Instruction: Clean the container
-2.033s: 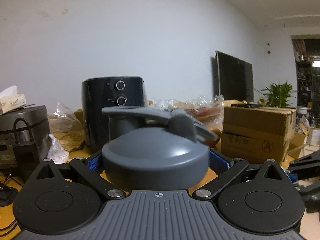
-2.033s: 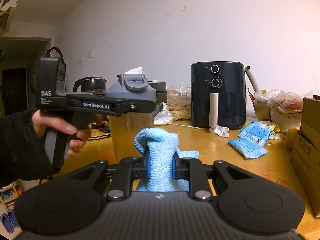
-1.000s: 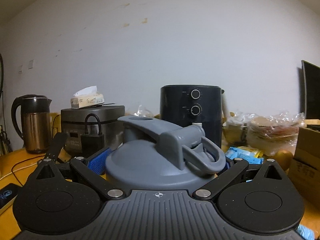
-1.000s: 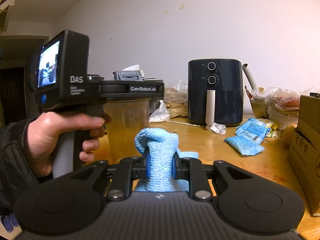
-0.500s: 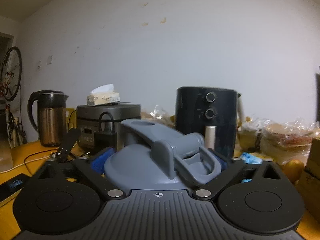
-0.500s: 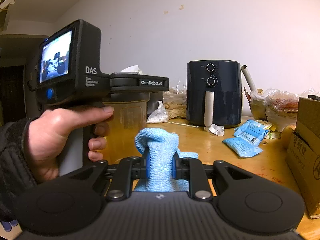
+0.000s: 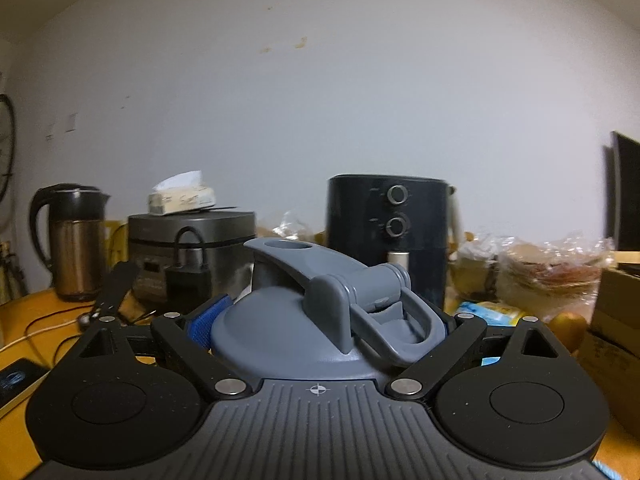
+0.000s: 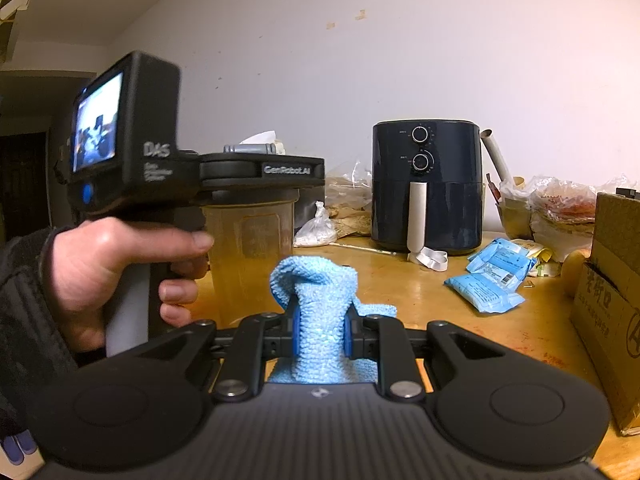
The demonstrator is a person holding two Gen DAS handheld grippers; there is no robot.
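Blue cloth (image 8: 318, 320) pinched tight in my right gripper (image 8: 319, 334). My left gripper (image 7: 320, 330) clamped around grey lid (image 7: 304, 332) of container (image 8: 250, 256), amber and see-through, standing on wooden table (image 8: 440, 300), just left of cloth. Air fryer (image 8: 426, 184) behind.

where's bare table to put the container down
Bare wood lies ahead of the cloth, between the container, the air fryer and the blue packets. Crowded: bags along the wall and the cardboard box at right.
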